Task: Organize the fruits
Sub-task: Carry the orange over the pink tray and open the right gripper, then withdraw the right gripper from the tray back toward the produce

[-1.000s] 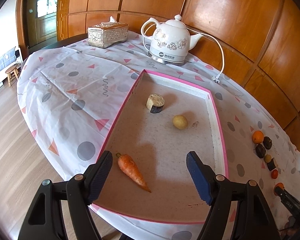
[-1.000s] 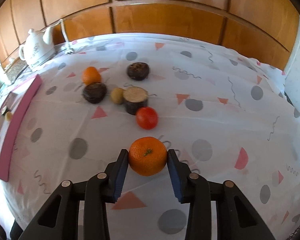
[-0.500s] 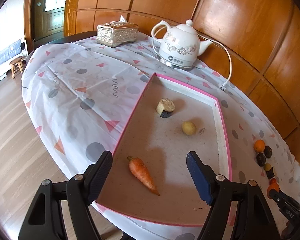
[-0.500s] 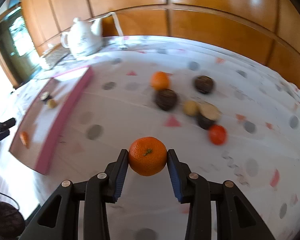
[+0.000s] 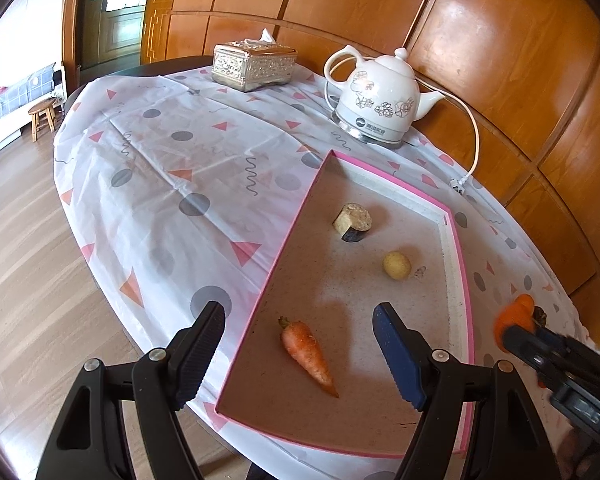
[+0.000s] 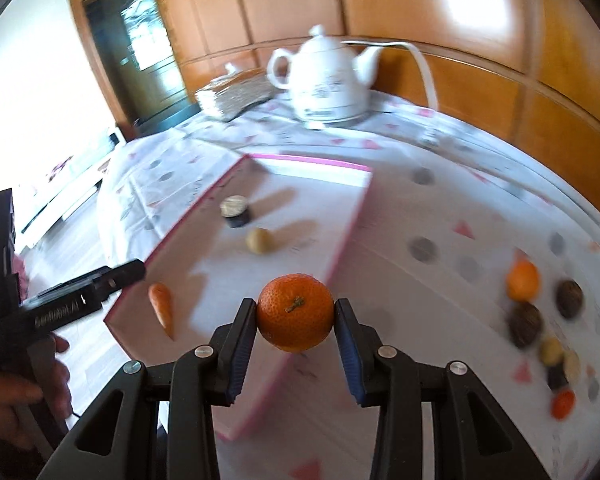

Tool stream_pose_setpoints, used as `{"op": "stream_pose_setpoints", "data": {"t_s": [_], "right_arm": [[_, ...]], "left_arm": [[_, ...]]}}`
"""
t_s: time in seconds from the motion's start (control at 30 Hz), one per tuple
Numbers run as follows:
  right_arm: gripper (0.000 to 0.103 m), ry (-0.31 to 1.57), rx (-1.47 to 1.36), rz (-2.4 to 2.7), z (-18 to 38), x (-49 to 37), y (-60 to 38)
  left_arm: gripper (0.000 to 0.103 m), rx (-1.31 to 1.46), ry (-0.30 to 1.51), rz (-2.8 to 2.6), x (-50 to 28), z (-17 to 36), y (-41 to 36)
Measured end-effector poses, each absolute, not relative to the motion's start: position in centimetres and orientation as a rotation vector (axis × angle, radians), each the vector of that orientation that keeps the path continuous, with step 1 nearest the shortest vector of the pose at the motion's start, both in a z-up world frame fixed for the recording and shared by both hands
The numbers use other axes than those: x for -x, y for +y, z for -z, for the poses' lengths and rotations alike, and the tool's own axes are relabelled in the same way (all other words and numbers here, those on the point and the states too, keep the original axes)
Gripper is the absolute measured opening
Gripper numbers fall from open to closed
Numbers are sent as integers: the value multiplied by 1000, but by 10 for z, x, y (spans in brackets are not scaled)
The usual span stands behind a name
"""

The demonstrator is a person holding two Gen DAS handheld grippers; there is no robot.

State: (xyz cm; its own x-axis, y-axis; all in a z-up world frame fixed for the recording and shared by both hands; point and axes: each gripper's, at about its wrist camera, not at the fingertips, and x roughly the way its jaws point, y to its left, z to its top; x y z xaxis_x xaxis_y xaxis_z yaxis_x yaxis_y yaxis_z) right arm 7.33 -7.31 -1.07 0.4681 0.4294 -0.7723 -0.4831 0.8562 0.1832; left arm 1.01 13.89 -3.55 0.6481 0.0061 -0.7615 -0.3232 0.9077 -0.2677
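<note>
Right wrist view — right gripper (image 6: pixel 295 312) clamps tangerine (image 6: pixel 295 311) above pink-rimmed tray (image 6: pixel 342 248).

Right wrist view motion-blurred throughout: kettle (image 6: pixel 326 80), tissue box (image 6: pixel 236 94), tray rim (image 6: pixel 308 160) smeared. Fruit cluster (image 6: pixel 540 320) at 3 o'clock too blurred to identify piece by piece. Hand (image 6: pixel 24 384) at 8 o'clock cut off by frame edge, partly behind left gripper body.

Left wrist view: right gripper (image 5: pixel 516 332) at 4 o'clock blurred, body cut by frame edge; orange (image 5: pixel 510 318) between its fingers smeared. Dark piece (image 5: pixel 540 314) behind orange unidentifiable. Tray's near right corner hidden behind left gripper finger (image 5: pixel 400 360).
</note>
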Motion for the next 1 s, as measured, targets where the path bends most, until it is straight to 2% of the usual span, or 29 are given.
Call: {"op": "stream_pose_setpoints", "data": {"t_s": [0.27,0.37,0.43,1.0], "right_arm": [[40,974,101,-551,30,-101,-32],[48,960,99,-538,30,-102,-30],[62,953,89,-534,27,-101,-33],[62,884,2,-366,15,-63,-100]], "left_arm": [[77,412,870,-205,-10,43,144],[77,411,872,-205,-10,44,143],[77,411,873,-203,-10,44,143],[78,395,853,-179,-6,33,134]]}}
